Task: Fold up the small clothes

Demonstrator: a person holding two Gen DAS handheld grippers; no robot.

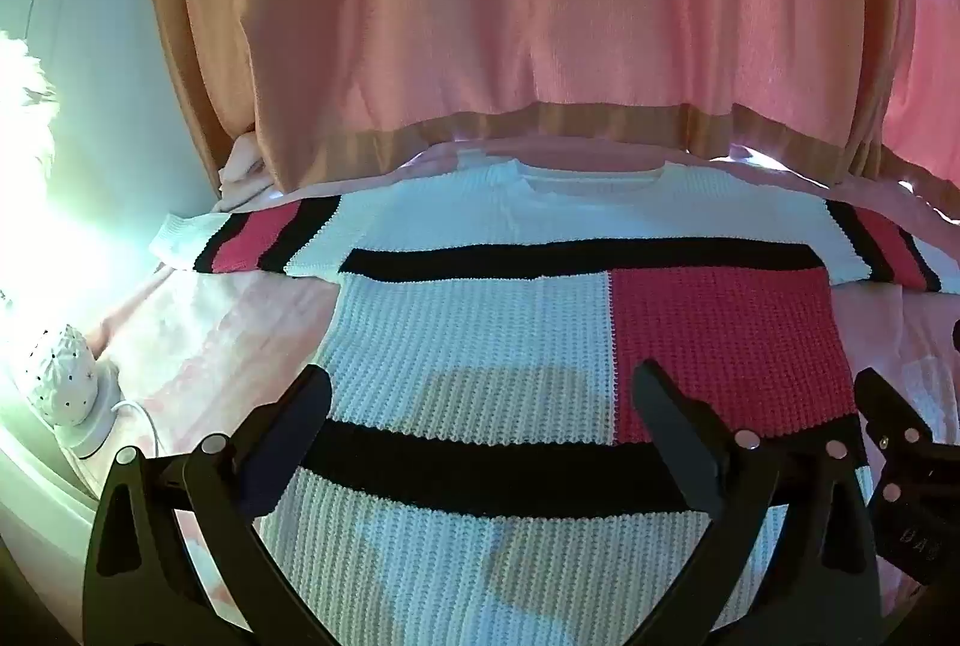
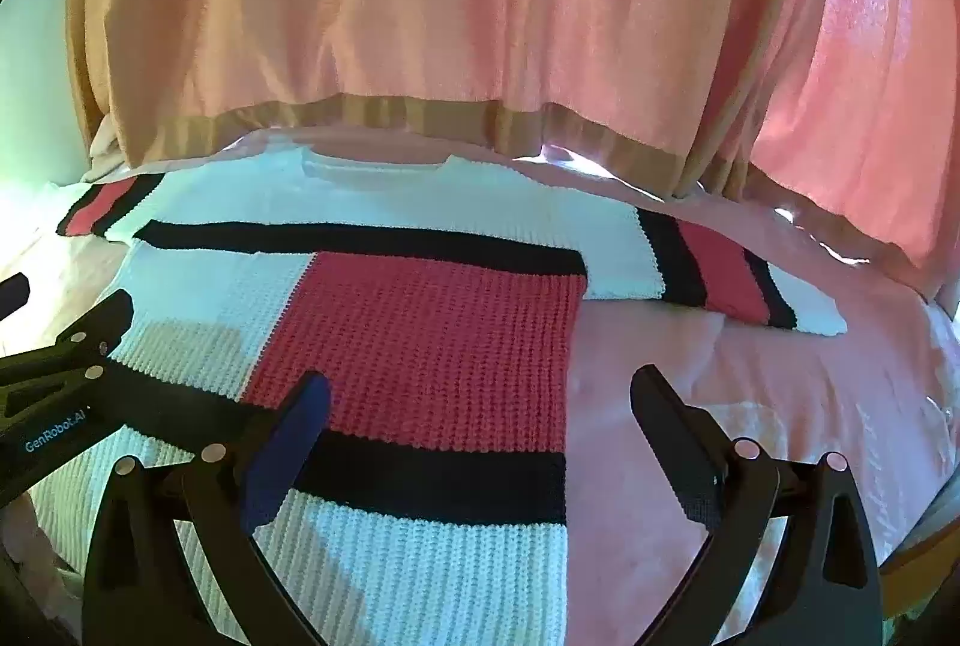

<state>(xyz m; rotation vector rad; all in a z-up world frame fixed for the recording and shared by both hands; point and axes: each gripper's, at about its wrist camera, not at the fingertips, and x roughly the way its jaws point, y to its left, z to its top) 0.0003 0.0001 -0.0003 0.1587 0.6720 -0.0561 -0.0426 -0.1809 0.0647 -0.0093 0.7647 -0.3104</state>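
Note:
A knitted sweater [image 1: 480,334] with white, red and black blocks lies flat on the pink bed, collar far, both sleeves spread sideways. My left gripper [image 1: 480,394] is open and empty, hovering above the sweater's lower middle. My right gripper [image 2: 480,400] is open and empty, above the sweater's [image 2: 420,322] lower right part, with its right finger over the bedsheet. The right gripper shows at the right edge of the left wrist view [image 1: 900,442]. The left gripper shows at the left edge of the right wrist view [image 2: 66,346].
A pink bedsheet [image 2: 750,406] covers the bed. Pink and tan curtains [image 1: 540,16] hang behind the bed. A white dotted lamp [image 1: 60,376] with a cable stands at the left, by a bright wall. A folded cloth [image 1: 240,166] lies at the far left corner.

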